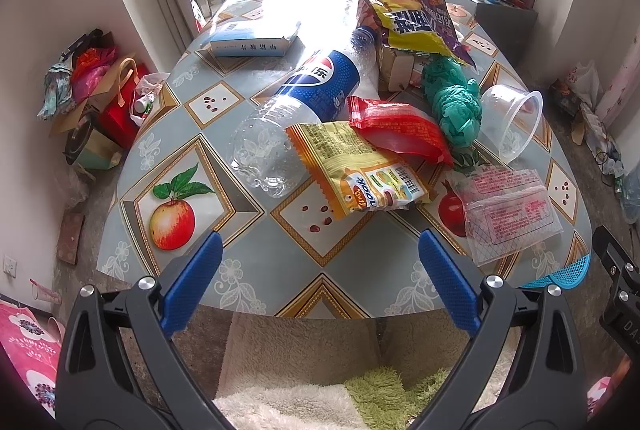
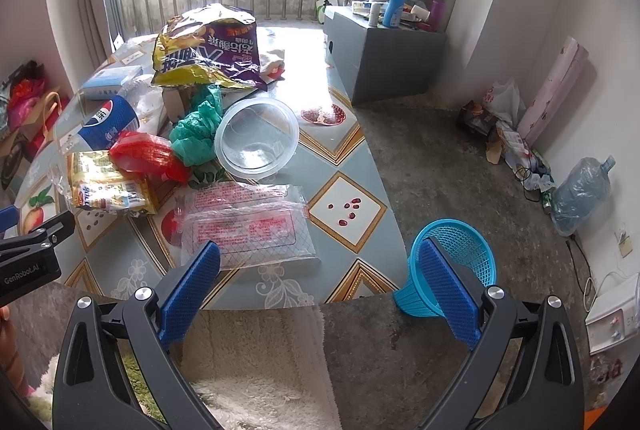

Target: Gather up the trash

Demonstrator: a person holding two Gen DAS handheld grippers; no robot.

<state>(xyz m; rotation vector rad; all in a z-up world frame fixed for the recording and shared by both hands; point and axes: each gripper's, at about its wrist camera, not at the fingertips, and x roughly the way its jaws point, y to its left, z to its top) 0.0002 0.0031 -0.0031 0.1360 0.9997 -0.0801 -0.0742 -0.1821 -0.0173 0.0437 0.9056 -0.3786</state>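
Note:
Trash lies on the fruit-patterned table (image 1: 280, 254): an empty Pepsi bottle (image 1: 304, 97), a yellow snack wrapper (image 1: 356, 169), a red wrapper (image 1: 396, 127), a green crumpled bag (image 1: 452, 97), a clear plastic cup (image 1: 512, 117) on its side, a clear printed bag (image 1: 508, 209) and a large yellow-purple chip bag (image 1: 412, 13). My left gripper (image 1: 320, 254) hangs open above the table's near edge, empty. My right gripper (image 2: 320, 262) is open and empty, near the clear printed bag (image 2: 248, 226). A blue mesh basket (image 2: 452, 266) stands on the floor beside the table.
A blue-white box (image 1: 252, 41) lies at the table's far left. A grey cabinet (image 2: 384, 57) with bottles stands at the far right. Bags are piled by the left wall (image 1: 92, 89). A water jug (image 2: 580, 193) and clutter line the right wall. Rugs (image 1: 300, 370) lie below.

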